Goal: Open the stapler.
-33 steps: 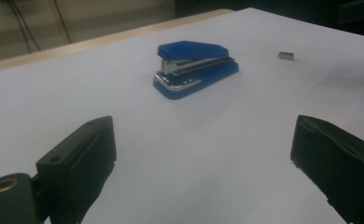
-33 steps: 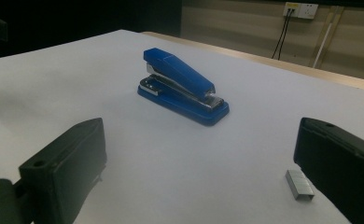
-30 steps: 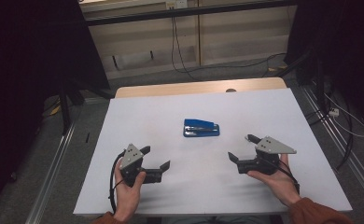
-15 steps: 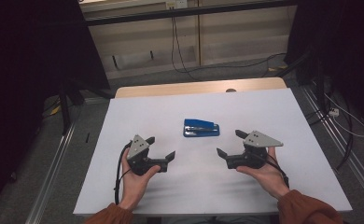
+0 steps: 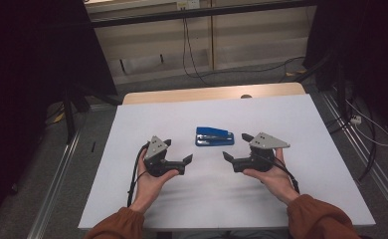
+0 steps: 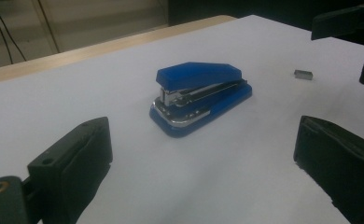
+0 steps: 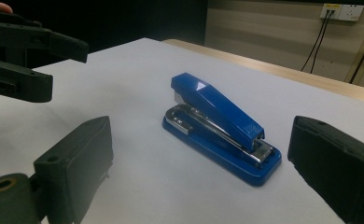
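lying flat on the white worktop (image 5: 301,124) at about the centre, slightly toward 12 o'clock: a blue stapler (image 5: 214,136), long axis running from 9 to 3 o'clock in the high view, upper arm down on its base, chrome showing between the two. hovering just at 7 o'clock of the stapler, the left claw (image 5: 178,151), cradled in an upturned palm, jaws standing wide apart and gripping nothing, pointing toward 3 o'clock. hovering at 4 o'clock of the stapler, the right claw (image 5: 237,148), likewise resting in an open palm, jaws spread wide and gripping nothing, pointing toward 9 o'clock, grey three-cornered plate on top. facing each other across a bare strip of worktop, tips apart, neither touching the stapler. looking along the left claw (image 6: 199,158) in the left gripper view: the stapler (image 6: 201,95) sitting beyond the gap between the jaws, toward 12 o'clock, with a small grey strip of staples (image 6: 303,73) lying apart from it at 2 o'clock. looking along the right claw (image 7: 199,163) in the right gripper view: the stapler (image 7: 222,126) sitting between and beyond the wide jaws, with the left claw (image 7: 54,65) showing at 10 o'clock. trailing from the left claw toward 6 o'clock, a black cable (image 5: 132,179). entering from 6 o'clock, orange sleeves (image 5: 321,219).
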`<state>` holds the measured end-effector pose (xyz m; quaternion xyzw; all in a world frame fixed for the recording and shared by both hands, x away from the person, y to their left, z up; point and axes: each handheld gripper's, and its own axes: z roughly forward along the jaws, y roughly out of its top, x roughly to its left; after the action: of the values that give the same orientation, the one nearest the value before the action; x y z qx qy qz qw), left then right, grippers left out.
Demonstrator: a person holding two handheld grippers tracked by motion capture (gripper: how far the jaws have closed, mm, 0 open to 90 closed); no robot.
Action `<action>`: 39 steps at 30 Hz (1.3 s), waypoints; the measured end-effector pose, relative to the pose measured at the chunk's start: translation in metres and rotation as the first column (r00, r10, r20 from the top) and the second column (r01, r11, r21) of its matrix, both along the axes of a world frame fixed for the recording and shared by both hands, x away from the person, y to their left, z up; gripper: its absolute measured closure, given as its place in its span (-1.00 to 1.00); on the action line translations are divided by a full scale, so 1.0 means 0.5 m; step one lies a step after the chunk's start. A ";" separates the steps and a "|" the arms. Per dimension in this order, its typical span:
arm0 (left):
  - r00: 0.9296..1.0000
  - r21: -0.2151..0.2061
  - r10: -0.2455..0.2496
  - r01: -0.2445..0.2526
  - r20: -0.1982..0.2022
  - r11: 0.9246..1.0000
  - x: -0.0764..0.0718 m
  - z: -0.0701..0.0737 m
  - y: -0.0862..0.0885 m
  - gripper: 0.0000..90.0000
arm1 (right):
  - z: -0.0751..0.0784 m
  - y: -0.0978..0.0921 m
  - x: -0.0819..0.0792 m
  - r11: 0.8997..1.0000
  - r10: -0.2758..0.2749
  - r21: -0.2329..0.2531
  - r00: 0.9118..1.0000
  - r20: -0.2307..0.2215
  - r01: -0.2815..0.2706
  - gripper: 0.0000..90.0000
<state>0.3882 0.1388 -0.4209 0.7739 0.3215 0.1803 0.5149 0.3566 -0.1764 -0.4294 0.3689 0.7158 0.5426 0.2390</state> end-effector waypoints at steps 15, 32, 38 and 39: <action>0.999 0.005 0.032 -0.032 0.032 0.999 0.067 0.007 -0.018 -0.91 | -0.006 0.034 0.049 0.999 -0.027 -0.020 1.000 0.011 0.027 -0.79; 0.999 0.005 0.040 -0.040 0.015 0.999 0.158 0.015 -0.054 -0.83 | 0.001 0.059 0.105 1.000 -0.023 -0.010 1.000 0.021 0.023 -0.35; 0.998 0.007 0.061 -0.061 -0.006 0.998 0.174 0.010 -0.052 -0.80 | -0.008 0.069 0.121 0.999 -0.027 -0.021 0.999 -0.020 0.027 -0.30; 0.998 0.012 0.060 -0.060 -0.018 0.998 0.173 0.009 -0.049 -0.80 | -0.010 0.070 0.122 1.000 -0.025 -0.013 0.999 -0.030 0.025 -0.25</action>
<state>0.4749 0.1141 -0.4165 0.7687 0.3482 0.1904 0.5017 0.4178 -0.1417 -0.4345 0.3844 0.7183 0.5293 0.2372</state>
